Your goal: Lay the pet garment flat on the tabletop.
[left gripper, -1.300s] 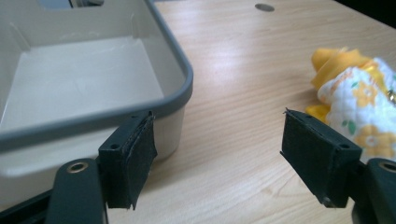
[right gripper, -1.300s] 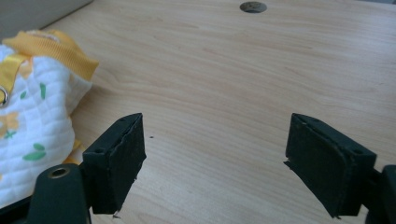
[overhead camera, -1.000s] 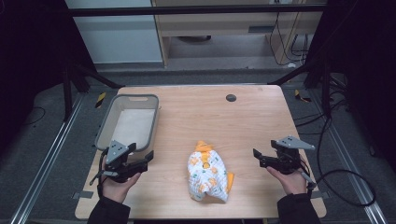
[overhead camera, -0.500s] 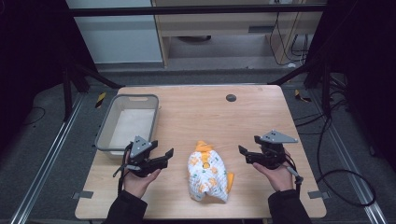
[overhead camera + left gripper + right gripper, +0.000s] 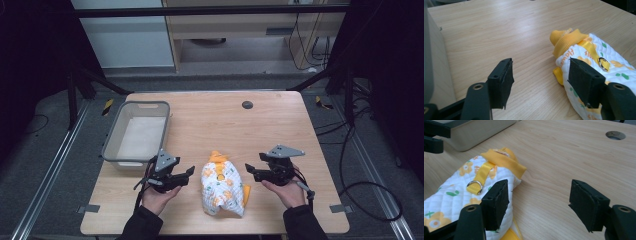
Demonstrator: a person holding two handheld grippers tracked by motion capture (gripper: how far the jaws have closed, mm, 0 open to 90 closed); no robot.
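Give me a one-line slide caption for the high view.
Two open hand-held grippers, left gripper and right gripper, flank a white quilted floral garment with yellow trim on the wooden table.

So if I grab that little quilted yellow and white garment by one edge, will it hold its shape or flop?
The garment will probably flop: it is soft quilted cloth, lying crumpled. It looks light for its size. It likely won't slip, though the metal ring on its yellow strap might snag a jaw.
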